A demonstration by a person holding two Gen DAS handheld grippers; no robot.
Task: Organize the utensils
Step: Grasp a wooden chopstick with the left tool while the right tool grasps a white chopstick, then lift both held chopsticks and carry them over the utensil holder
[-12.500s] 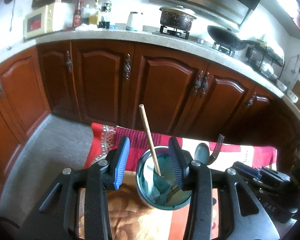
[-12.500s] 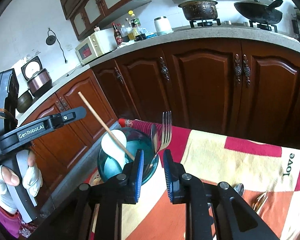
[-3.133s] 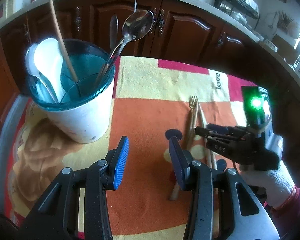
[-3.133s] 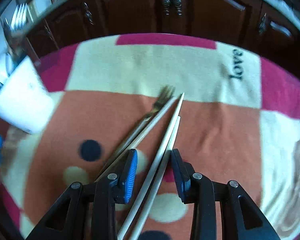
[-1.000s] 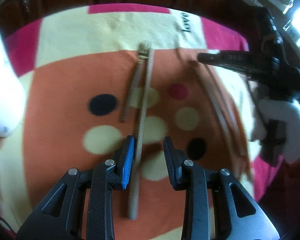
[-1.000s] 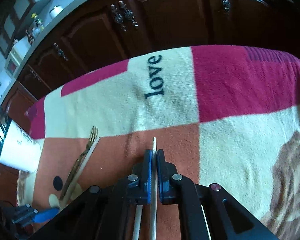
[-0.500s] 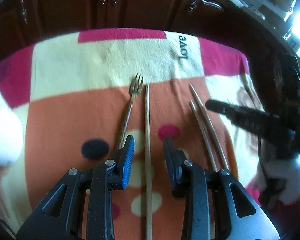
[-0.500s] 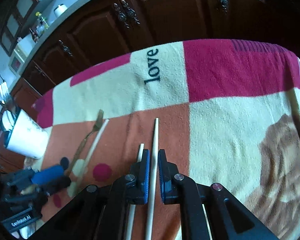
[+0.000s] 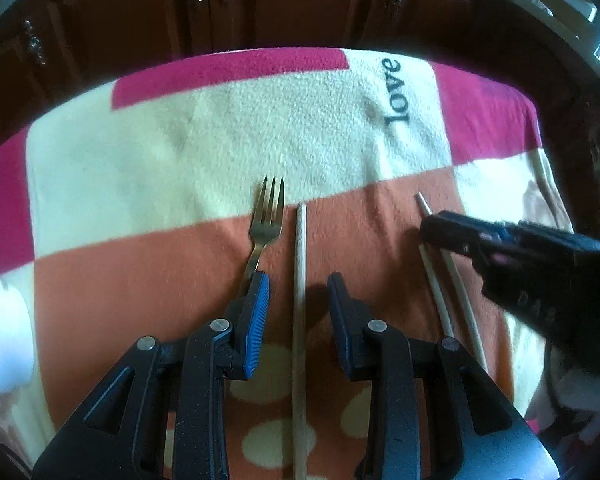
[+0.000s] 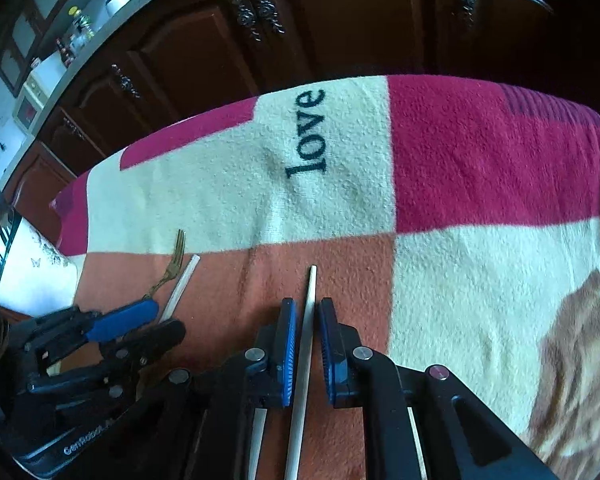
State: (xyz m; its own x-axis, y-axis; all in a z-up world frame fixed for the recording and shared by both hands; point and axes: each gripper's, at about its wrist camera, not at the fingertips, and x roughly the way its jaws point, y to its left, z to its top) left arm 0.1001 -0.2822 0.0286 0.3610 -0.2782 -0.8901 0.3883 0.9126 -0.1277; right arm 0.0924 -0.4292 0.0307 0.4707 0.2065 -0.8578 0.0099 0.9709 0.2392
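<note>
lying flat on a fleece blanket (image 9: 148, 168) patterned in pink, cream and orange blocks with the word "love" on it, the loose utensils sit in a rough row: a small brass-toned fork (image 9: 265, 224) with its tines toward the dark wooden cabinets (image 9: 260, 4), a pale chopstick (image 9: 299, 300) just beside it on its right, and further right a pair of chopsticks (image 9: 440, 300). the left gripper (image 9: 298, 308) hovers low over the single chopstick, its blue-padded jaws apart with the stick running up between them and neither pad pressing it; the fork's handle passes under the left jaw's tip. the right gripper (image 10: 307, 322) straddles one chopstick (image 10: 306, 344) of the pair, its jaws narrow and opening, a thin gap visible on each side of the stick; the second one (image 10: 257, 436) shows below its left jaw. at the far left edge of the right wrist view stands a white utensil cup (image 10: 28, 276) holding a fork.
</note>
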